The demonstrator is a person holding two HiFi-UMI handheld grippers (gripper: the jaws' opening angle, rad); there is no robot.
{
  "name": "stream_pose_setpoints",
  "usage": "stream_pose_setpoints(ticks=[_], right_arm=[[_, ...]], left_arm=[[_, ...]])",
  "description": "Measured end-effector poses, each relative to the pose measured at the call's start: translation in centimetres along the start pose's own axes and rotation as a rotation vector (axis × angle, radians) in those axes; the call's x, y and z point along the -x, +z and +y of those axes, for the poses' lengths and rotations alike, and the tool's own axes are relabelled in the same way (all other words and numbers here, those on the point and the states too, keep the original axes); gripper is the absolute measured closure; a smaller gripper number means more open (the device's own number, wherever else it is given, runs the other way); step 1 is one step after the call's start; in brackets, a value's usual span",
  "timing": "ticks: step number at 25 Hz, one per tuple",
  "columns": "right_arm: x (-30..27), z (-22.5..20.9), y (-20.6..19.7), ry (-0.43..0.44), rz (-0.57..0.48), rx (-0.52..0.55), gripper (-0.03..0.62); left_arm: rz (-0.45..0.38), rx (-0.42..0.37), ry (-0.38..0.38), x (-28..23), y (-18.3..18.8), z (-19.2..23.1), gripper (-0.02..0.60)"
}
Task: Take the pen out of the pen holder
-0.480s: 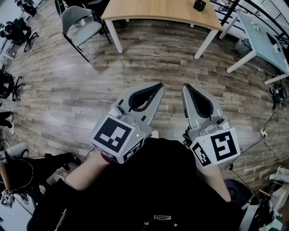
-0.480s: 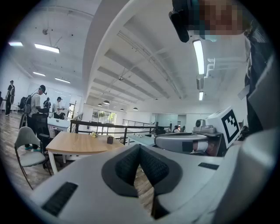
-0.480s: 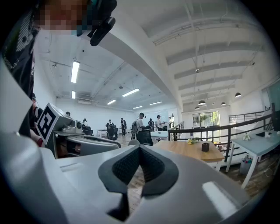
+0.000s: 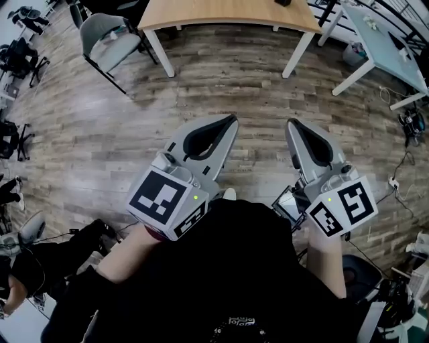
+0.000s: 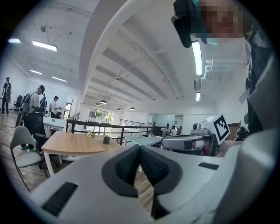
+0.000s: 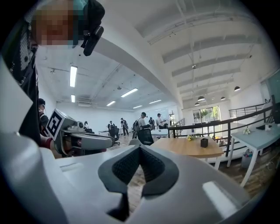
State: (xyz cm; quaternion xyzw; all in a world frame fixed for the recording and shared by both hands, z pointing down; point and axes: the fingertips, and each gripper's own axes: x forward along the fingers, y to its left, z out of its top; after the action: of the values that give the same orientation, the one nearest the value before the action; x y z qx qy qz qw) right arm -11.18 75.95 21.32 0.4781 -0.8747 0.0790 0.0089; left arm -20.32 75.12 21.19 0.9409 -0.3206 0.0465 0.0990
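Over the open floor [image 4: 100,134], well short of the desk [image 4: 228,17], found left tool [image 4: 230,120] and right tool [image 4: 293,124] side by side, both fully closed, jaws meeting at the tips, gripping nothing. Against half a second ago, noted the two tools drawn slightly further apart and the desk slid toward the top of the head view, leaving the pen holder [image 6: 204,142] all but cut off there. Judged as no gain on the task: approach not yet made, nothing within reach. Located the pen holder near the right-hand end of the desk, upright, well apart from both tools. Recorded as a small dark cup; unable to make out any pen in it at this range. Expect to need a tool opened before any grasp
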Motion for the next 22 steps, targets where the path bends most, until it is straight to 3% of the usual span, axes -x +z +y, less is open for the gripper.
stream_pose_setpoints(ticks=[11, 22], right_arm=[[-4.1, -3.8, -0.2, -0.005, 0.051, -0.025, 0.592], [-16.4, -10.3, 1.6, -0.103, 0.108, -0.029, 0.592]], left_arm=[[0.033, 0.046, -0.08, -4.9, -0.3, 4.7, 0.597], [0.032, 0.067, -0.188, -14.1, 2.8, 16.8, 0.597]])
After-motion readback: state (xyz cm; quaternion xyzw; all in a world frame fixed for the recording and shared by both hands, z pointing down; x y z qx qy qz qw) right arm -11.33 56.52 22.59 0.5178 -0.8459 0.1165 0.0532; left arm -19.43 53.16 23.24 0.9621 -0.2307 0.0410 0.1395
